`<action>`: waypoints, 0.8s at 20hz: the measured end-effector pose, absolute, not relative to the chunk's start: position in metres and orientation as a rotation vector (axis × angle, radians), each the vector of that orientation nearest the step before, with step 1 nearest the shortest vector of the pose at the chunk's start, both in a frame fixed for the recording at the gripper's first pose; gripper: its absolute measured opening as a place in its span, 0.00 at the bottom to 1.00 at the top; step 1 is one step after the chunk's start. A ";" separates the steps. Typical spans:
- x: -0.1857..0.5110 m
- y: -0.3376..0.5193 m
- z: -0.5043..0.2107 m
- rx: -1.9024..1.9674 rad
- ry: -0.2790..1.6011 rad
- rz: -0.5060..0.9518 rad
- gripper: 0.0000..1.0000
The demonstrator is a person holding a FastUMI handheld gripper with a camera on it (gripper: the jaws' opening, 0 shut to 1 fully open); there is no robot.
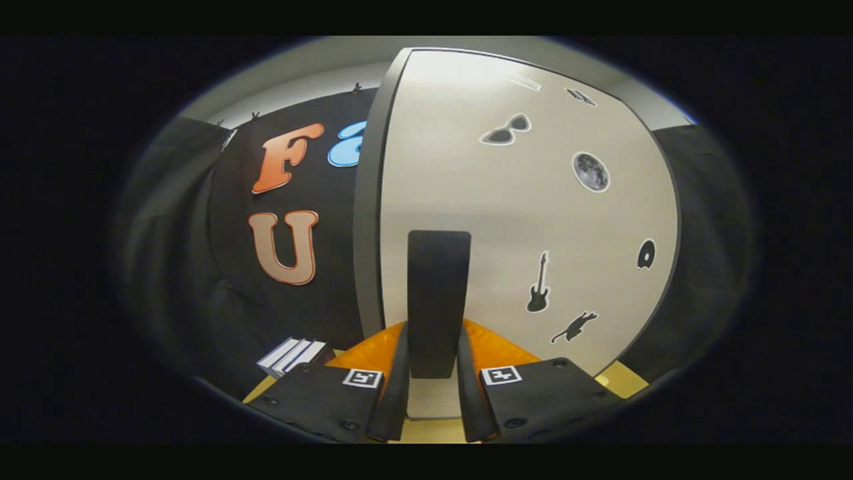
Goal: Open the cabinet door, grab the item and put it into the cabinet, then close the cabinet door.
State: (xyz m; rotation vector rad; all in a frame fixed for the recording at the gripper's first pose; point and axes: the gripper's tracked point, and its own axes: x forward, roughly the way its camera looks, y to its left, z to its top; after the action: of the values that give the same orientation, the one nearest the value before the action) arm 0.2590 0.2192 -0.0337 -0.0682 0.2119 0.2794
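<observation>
The tool (433, 393) is clenched on the handle (438, 300) of the cabinet door (533, 220), one finger pressing on each side of the lower part of that dark upright bar. The handle rises from between the fingers toward 12 o'clock and ends in a squared top. The door itself is a pale panel with a dark edge along its 9 o'clock side, and it carries small stickers toward 2 and 3 o'clock: sunglasses (505, 130), a moon (590, 172), a guitar (538, 285) and a running animal (574, 327) (others are too small to tell). At 10 o'clock from the fingers a stack of white books (291, 356) lies on the yellowish worktop (626, 380), well apart from the door. Whether the door is fully shut against the cabinet I cannot tell.
</observation>
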 end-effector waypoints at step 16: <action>0.223 0.190 -0.021 -0.107 0.185 0.212 0.26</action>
State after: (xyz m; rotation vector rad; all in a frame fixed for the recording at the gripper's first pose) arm 0.2227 0.1901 -0.0207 -0.1072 0.1849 0.2119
